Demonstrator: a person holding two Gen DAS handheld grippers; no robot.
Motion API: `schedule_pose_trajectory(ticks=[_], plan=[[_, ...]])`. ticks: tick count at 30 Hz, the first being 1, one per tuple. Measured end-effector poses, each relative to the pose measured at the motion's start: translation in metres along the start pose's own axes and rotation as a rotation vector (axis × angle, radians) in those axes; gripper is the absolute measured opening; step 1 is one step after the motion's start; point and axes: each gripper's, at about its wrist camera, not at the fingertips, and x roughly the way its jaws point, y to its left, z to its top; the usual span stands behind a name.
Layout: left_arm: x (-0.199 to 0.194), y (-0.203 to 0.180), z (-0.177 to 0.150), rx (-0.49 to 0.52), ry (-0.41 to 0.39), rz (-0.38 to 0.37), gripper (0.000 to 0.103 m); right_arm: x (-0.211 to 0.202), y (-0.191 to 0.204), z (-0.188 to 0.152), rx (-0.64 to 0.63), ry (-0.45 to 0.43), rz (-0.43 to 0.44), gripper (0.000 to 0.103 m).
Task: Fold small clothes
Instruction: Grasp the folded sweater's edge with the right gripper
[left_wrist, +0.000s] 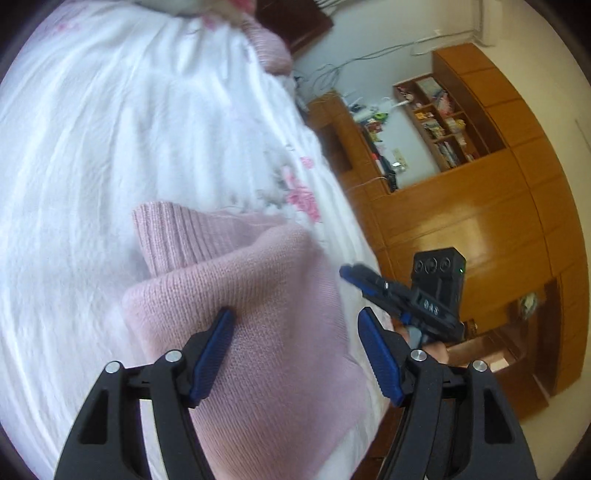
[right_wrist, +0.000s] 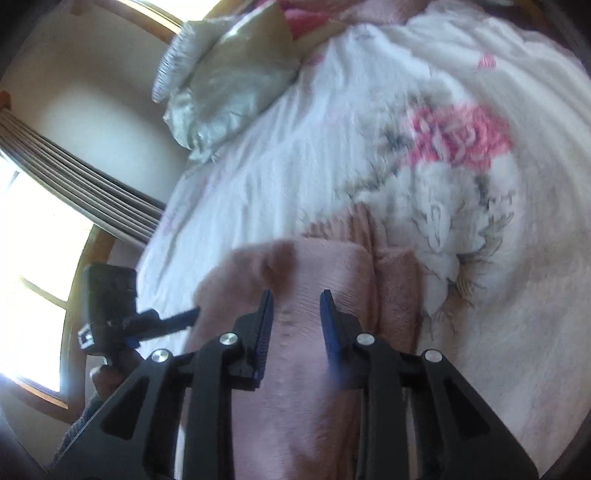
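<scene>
A pink knit sweater (left_wrist: 255, 295) lies bunched and partly folded on the white bed cover (left_wrist: 110, 147), its ribbed hem (left_wrist: 166, 229) turned up at the far side. My left gripper (left_wrist: 295, 314) hovers open over the sweater, with fabric below the wide gap and nothing pinched. In the right wrist view the same sweater (right_wrist: 325, 266) fills the lower middle. My right gripper (right_wrist: 296, 295) stands over it, jaws narrowly apart and cloth showing behind the gap. Each gripper shows in the other's view: the right gripper (left_wrist: 364, 277) at the sweater's right edge, the left gripper (right_wrist: 177, 318) at its left edge.
The bed cover carries pink flower prints (right_wrist: 461, 136). A pale green pillow (right_wrist: 225, 85) lies at the bed's head beside a window with a curtain (right_wrist: 74, 192). Wooden cabinets and shelves (left_wrist: 461, 184) stand past the bed's edge. A second pink garment (left_wrist: 269, 48) lies farther off.
</scene>
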Motion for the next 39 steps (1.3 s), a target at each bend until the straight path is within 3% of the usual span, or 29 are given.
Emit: schedule_pose_trajectory(ticks=[1,3,5,6,7,9,12,14,15,17,21,22,23,25,26,30,31,32,37,39], plan=[[0.002,0.006,0.000,-0.011,-0.008,0.005,0.067,0.011,-0.012,0.000,0.005,0.015,-0.033,0.000],[0.002,0.015,-0.001,-0.036,-0.014,0.003,0.058,0.017,-0.033,0.003,0.052,0.010,-0.023,0.000],[-0.001,0.010,-0.002,-0.035,-0.006,0.037,0.058,0.009,-0.036,0.006,0.087,-0.004,-0.001,0.000],[-0.007,-0.001,-0.002,-0.007,-0.014,0.072,0.058,0.001,-0.031,0.005,0.075,-0.011,0.002,0.000],[-0.018,-0.016,-0.004,0.036,-0.039,0.095,0.058,-0.010,-0.022,0.003,0.053,-0.027,0.005,0.008],[-0.038,-0.038,-0.021,0.136,-0.068,0.033,0.061,-0.033,0.000,-0.011,-0.026,-0.043,0.039,0.012],[-0.037,-0.056,-0.055,0.288,0.004,0.027,0.061,-0.045,0.030,-0.042,-0.154,0.003,0.083,0.012],[-0.018,-0.047,-0.071,0.317,0.074,0.076,0.061,-0.036,0.035,-0.059,-0.199,0.055,0.046,0.012],[-0.012,-0.043,-0.076,0.335,0.070,0.084,0.061,-0.031,0.032,-0.063,-0.210,0.068,0.004,0.013],[-0.002,-0.036,-0.078,0.333,0.038,0.064,0.061,-0.017,0.017,-0.062,-0.183,0.084,-0.059,0.000],[0.021,-0.040,-0.074,0.315,-0.020,0.057,0.061,-0.029,-0.005,-0.051,-0.092,0.027,-0.061,0.000],[0.022,-0.043,-0.072,0.302,-0.024,0.057,0.061,-0.042,-0.004,-0.051,-0.071,-0.006,-0.041,0.009],[0.018,-0.047,-0.071,0.279,-0.023,0.042,0.061,-0.055,-0.005,-0.054,-0.045,-0.027,-0.008,0.026],[0.004,-0.051,-0.071,0.258,-0.032,0.015,0.062,-0.070,-0.011,-0.066,0.000,-0.012,0.030,0.042],[-0.008,-0.053,-0.074,0.265,-0.044,0.013,0.062,-0.073,-0.013,-0.074,0.008,0.009,0.041,0.048],[-0.041,-0.046,-0.085,0.226,-0.079,0.027,0.068,-0.049,-0.008,-0.099,0.004,0.114,0.062,0.050],[-0.042,-0.045,-0.085,0.217,-0.073,0.050,0.068,-0.042,-0.004,-0.101,-0.003,0.127,0.060,0.045],[-0.042,-0.042,-0.086,0.210,-0.062,0.070,0.068,-0.036,0.000,-0.101,-0.019,0.129,0.046,0.018],[-0.038,-0.049,-0.086,0.232,-0.042,0.093,0.068,-0.057,0.007,-0.090,-0.060,0.029,-0.021,0.011],[-0.022,-0.041,-0.085,0.208,-0.003,0.115,0.068,-0.049,-0.006,-0.088,-0.033,0.039,-0.041,0.011]])
